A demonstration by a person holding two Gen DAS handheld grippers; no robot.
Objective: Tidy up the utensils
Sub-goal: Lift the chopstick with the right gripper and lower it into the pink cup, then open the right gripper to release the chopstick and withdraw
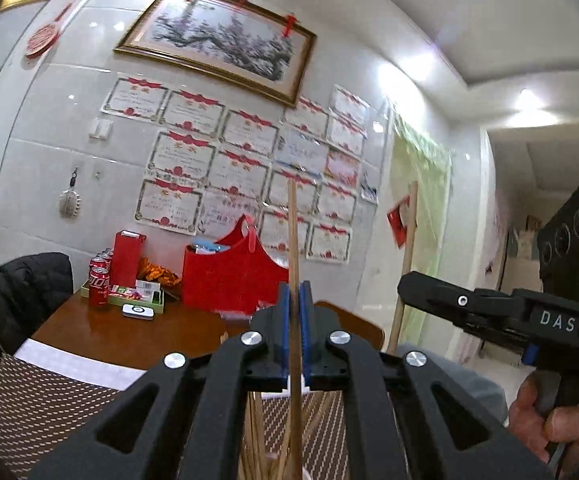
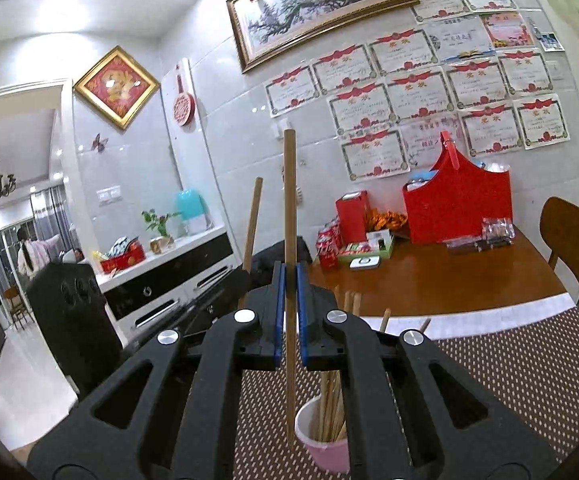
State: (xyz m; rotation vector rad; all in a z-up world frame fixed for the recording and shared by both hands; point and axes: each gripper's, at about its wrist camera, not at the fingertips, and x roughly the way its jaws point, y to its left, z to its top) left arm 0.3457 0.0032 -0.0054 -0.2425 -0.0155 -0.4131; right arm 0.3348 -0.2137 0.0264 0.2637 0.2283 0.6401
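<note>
My left gripper [image 1: 294,300] is pressed together on a single slender wooden chopstick [image 1: 294,240], held upright between the blue pads; the stick rises well above the fingertips and runs down below them. Beneath it, the tops of more wooden chopsticks [image 1: 257,432] show above a brown woven placemat with pale dots [image 1: 49,400].

My right gripper [image 2: 289,280] is likewise clamped on a second upright wooden chopstick [image 2: 289,208]. Its lower end hangs just beside the rim of a pink plastic cup [image 2: 321,452], on the cup's left side; whether it touches the rim I cannot tell. The cup stands on the placemat [image 2: 509,380] and holds the bundle of chopsticks [image 2: 331,408] leaning inside it. In the right wrist view, the stick held by my left gripper [image 2: 252,224] appears to the left, tilted slightly.

In the left wrist view, my right gripper's black body [image 1: 489,308] sits at the right edge, with my hand [image 1: 545,424] on its grip.

The placemat lies on a glossy brown wooden table [image 2: 449,276]. At the far side of the table, near the tiled wall, stand a red felt basket with a handle [image 2: 457,200], red soda cans [image 1: 99,280] and a tall red box [image 2: 352,210].
</note>
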